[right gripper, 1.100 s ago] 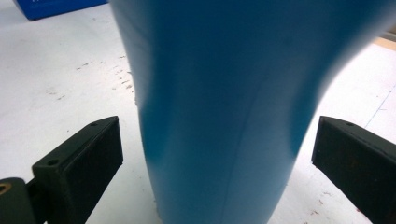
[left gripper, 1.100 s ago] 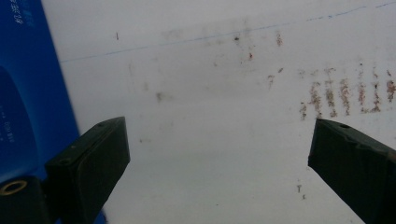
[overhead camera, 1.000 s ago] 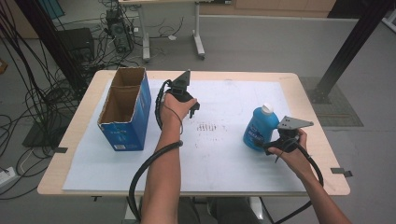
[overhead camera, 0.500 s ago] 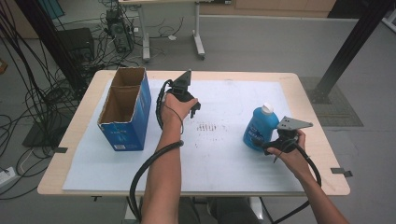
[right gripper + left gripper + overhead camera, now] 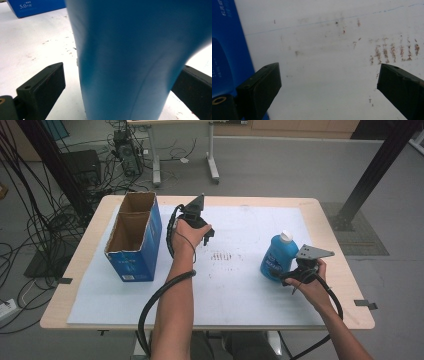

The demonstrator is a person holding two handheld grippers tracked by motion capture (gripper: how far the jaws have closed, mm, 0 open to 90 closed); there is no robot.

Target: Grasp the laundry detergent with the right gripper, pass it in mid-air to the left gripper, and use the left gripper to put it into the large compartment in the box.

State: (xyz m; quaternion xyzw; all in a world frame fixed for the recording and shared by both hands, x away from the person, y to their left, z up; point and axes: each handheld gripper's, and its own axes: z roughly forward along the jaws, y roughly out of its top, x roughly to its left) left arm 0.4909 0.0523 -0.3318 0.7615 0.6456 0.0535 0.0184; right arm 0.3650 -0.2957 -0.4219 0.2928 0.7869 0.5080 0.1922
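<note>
Near the tabletop's right edge, the right gripper (image 5: 288, 276) has its fingers spread around the blue bottle (image 5: 278, 257), gap at one side; the left gripper (image 5: 200, 227) has its fingers spread wide over bare tabletop.

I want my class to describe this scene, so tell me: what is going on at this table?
A person at a table works with a gripper in each hand. The right gripper has its jaws open on either side of an upright blue bottle, not yet closed on it. The left gripper is open over the white sheet, holding nothing. An open blue box stands at the left.
</note>
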